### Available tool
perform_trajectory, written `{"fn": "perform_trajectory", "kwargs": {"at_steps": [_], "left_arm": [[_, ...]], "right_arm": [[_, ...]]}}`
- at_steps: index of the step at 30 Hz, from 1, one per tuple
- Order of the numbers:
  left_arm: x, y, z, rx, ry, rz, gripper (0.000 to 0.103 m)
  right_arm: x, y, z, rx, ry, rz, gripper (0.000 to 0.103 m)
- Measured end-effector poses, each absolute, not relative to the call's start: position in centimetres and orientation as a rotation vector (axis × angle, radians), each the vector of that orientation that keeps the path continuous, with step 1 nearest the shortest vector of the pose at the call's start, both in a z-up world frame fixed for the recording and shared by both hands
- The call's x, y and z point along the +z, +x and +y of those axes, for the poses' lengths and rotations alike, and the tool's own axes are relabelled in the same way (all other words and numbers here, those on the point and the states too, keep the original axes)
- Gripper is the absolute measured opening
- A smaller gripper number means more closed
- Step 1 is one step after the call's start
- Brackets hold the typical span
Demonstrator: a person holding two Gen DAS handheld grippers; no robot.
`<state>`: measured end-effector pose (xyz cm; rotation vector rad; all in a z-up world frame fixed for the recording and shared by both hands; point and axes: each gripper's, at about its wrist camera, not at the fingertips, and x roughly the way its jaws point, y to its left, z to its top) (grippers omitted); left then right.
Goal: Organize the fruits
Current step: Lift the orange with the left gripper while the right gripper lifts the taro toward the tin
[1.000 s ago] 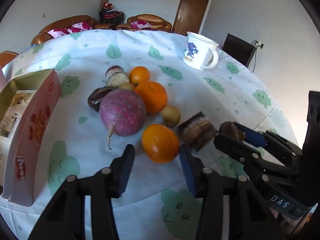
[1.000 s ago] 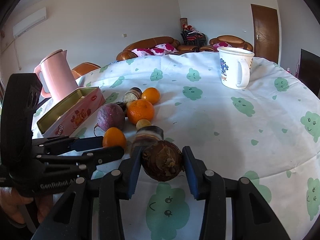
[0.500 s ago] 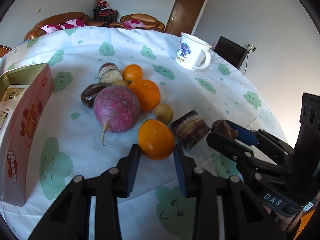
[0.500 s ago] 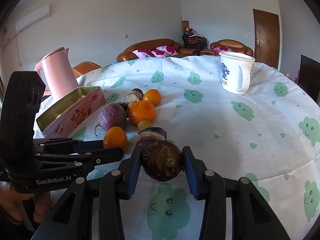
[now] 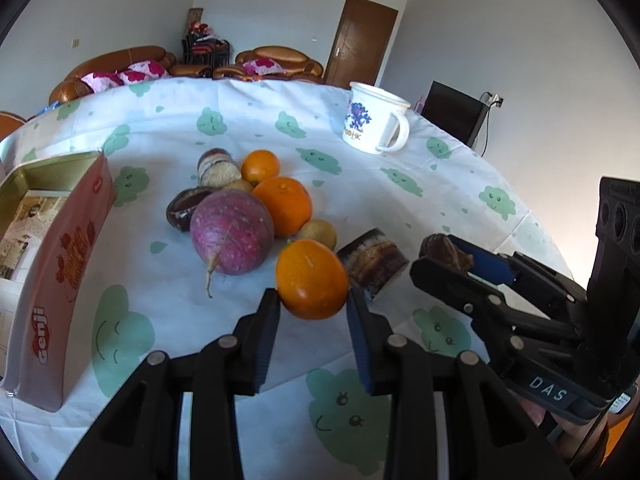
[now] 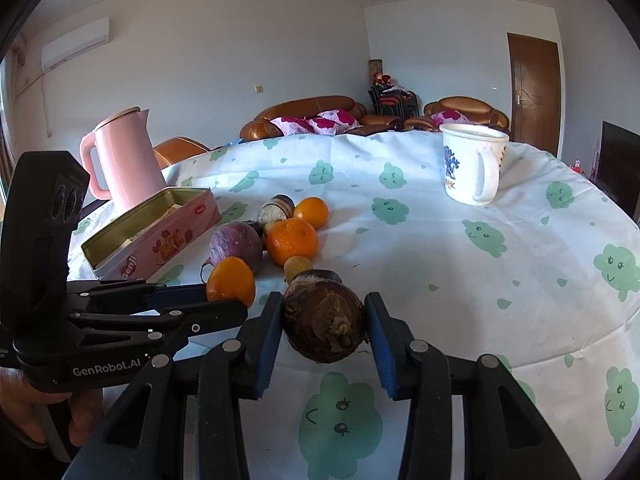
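Note:
My left gripper (image 5: 313, 300) is shut on a near orange (image 5: 311, 279), which also shows in the right wrist view (image 6: 231, 281). My right gripper (image 6: 323, 322) is shut on a brown taro root (image 6: 325, 320), which peeks out in the left wrist view (image 5: 442, 247). Beyond lie a purple radish (image 5: 231, 232), a large orange (image 5: 283, 205), a small orange (image 5: 261, 166), a small yellowish fruit (image 5: 319, 233), a cut taro piece (image 5: 373, 263) and further dark cut pieces (image 5: 215, 167).
An open pink tin (image 5: 52, 256) stands at the left. A white mug (image 5: 372, 124) stands far right on the tablecloth (image 5: 168, 132). A pink kettle (image 6: 124, 160) stands behind the tin. The table's round edge curves at the right.
My left gripper has moved forward and closed its fingers onto the near orange. My right gripper has stayed shut on the taro root and barely moved.

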<state>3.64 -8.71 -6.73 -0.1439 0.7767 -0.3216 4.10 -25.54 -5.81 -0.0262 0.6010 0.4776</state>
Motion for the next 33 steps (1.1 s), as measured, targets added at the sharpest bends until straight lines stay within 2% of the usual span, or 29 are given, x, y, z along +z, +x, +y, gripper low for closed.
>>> {"fn": "perform_trajectory", "kwargs": {"at_steps": [33], "left_arm": [[-4.9, 0.6, -8.8, -0.339, -0.107, 0.589, 0.036]], "right_arm": [[-5.1, 2.4, -25.7, 0.496, -0.043, 0.497, 0.043]]}}
